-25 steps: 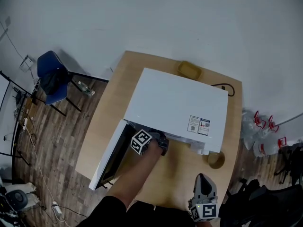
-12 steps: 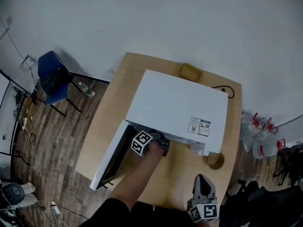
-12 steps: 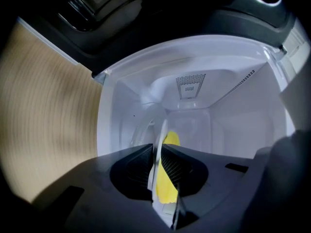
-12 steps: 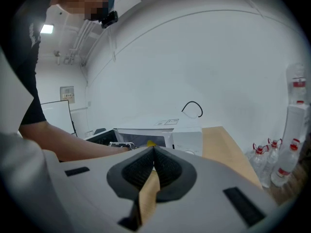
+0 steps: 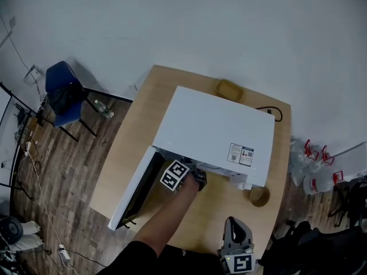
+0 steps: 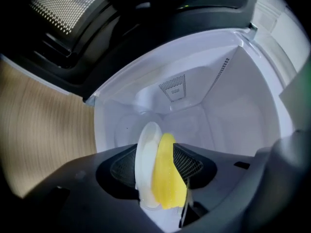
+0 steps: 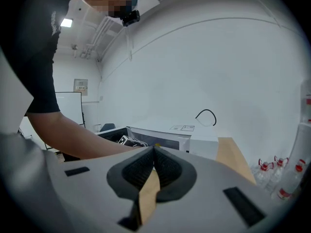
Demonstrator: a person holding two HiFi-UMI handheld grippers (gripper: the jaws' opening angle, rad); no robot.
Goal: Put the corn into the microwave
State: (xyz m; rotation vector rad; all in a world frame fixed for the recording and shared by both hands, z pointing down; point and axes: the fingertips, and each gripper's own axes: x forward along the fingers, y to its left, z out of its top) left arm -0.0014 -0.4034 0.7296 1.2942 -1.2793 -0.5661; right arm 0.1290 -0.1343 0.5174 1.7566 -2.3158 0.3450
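Observation:
The yellow corn (image 6: 168, 178) lies against a white piece (image 6: 146, 166) between the pads of my left gripper (image 6: 158, 152), whose jaws are opening. It sits at the mouth of the white microwave's cavity (image 6: 194, 106). In the head view the left gripper (image 5: 198, 179) reaches under the front edge of the microwave (image 5: 212, 132), and its door (image 5: 133, 191) hangs open to the left. My right gripper (image 5: 236, 227) hovers over the table's near edge, shut and empty, with its pads (image 7: 154, 169) pressed together.
A yellow dish (image 5: 229, 88) lies behind the microwave on the wooden table (image 5: 135, 130). A brown cup (image 5: 259, 195) stands at the microwave's right front corner. A blue chair (image 5: 63, 93) is on the floor at left, and bottles (image 5: 314, 165) at right.
My right gripper has shifted a little to the left along the table's near edge. The left gripper's marker cube has rolled slightly at the microwave's opening.

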